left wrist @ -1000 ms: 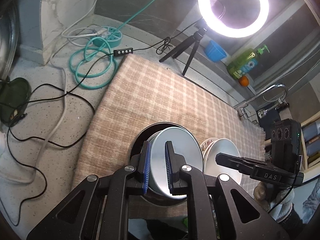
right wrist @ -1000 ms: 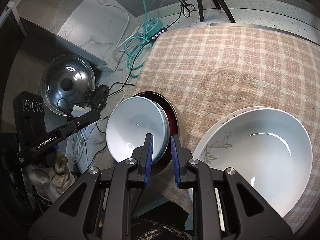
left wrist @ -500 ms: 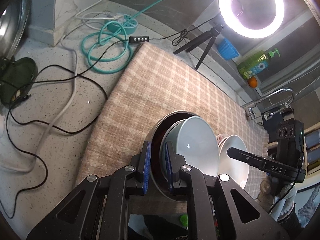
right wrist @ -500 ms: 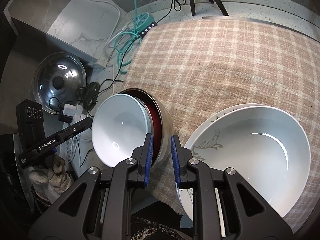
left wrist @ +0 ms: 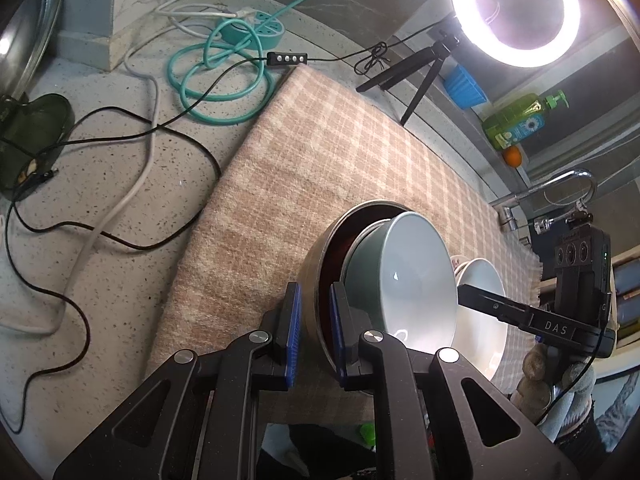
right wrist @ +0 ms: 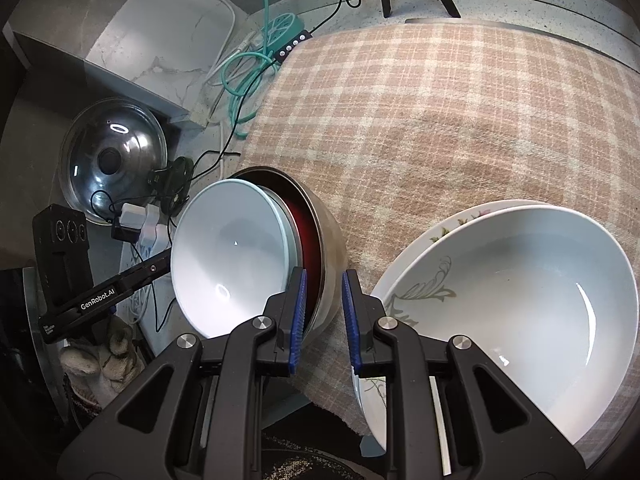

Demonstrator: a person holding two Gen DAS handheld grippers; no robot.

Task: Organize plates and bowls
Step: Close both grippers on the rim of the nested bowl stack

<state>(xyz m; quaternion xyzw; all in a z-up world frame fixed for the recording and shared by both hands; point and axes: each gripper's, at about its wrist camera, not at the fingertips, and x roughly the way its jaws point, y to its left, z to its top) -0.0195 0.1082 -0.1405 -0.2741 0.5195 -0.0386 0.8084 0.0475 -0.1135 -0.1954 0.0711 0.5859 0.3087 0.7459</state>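
Observation:
A steel bowl (left wrist: 312, 276) with a dark red inside holds a pale green bowl (left wrist: 416, 276) that leans in it, over the near left part of the plaid cloth (left wrist: 340, 140). My left gripper (left wrist: 315, 332) is shut on the steel bowl's near rim, one pad outside and one inside. From the other side my right gripper (right wrist: 323, 316) is shut on the steel bowl (right wrist: 328, 240) too, straddling its rim beside the pale bowl (right wrist: 232, 256). Whether the stack rests on the cloth I cannot tell. A large white bowl (right wrist: 520, 300) sits on a floral plate (right wrist: 460, 220) to the right.
A ring light (left wrist: 516, 12) on a tripod stands behind the cloth. A teal cable coil (left wrist: 216, 76) and black cables lie on the speckled counter at left. A glass pot lid (right wrist: 114, 152) lies far left. A soap bottle (left wrist: 516, 120) and a faucet (left wrist: 560, 184) are at the back right.
Both grippers have sunk toward the cloth with the bowls, the left one most. In the left wrist view the steel rim now shows between the pads, where the pale bowl covered it.

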